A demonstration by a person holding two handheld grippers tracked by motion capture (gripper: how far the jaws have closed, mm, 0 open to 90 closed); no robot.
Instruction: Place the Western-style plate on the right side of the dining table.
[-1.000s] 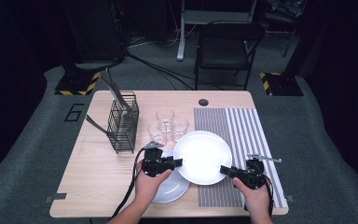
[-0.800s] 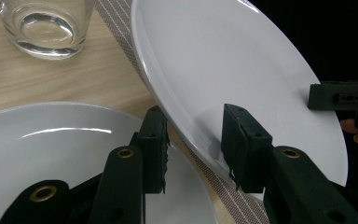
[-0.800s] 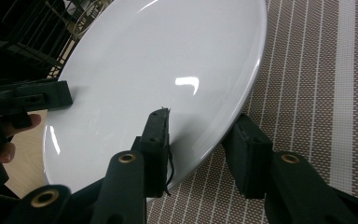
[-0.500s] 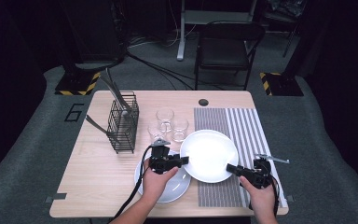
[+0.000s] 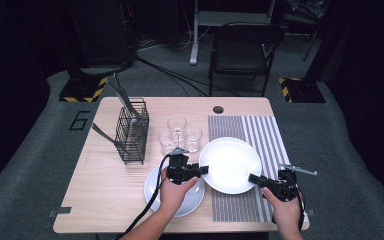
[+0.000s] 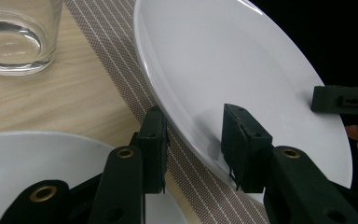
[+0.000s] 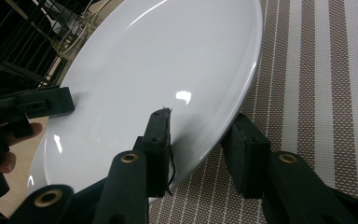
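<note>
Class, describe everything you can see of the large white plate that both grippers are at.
The large white plate is round, glossy and plain, ceramic by its look, with a shallow well and a raised rim. It sits over the striped placemat, its left edge reaching past the mat toward the smaller plate. The left gripper straddles its left rim, the right gripper its near right rim, one jaw above and one below; whether the pads press cannot be told. It holds nothing.

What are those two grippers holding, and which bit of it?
Both straddle the big white plate at its rim: the left gripper on one edge, the right gripper on the opposite edge. Whether either pinches it tight cannot be told.
</note>
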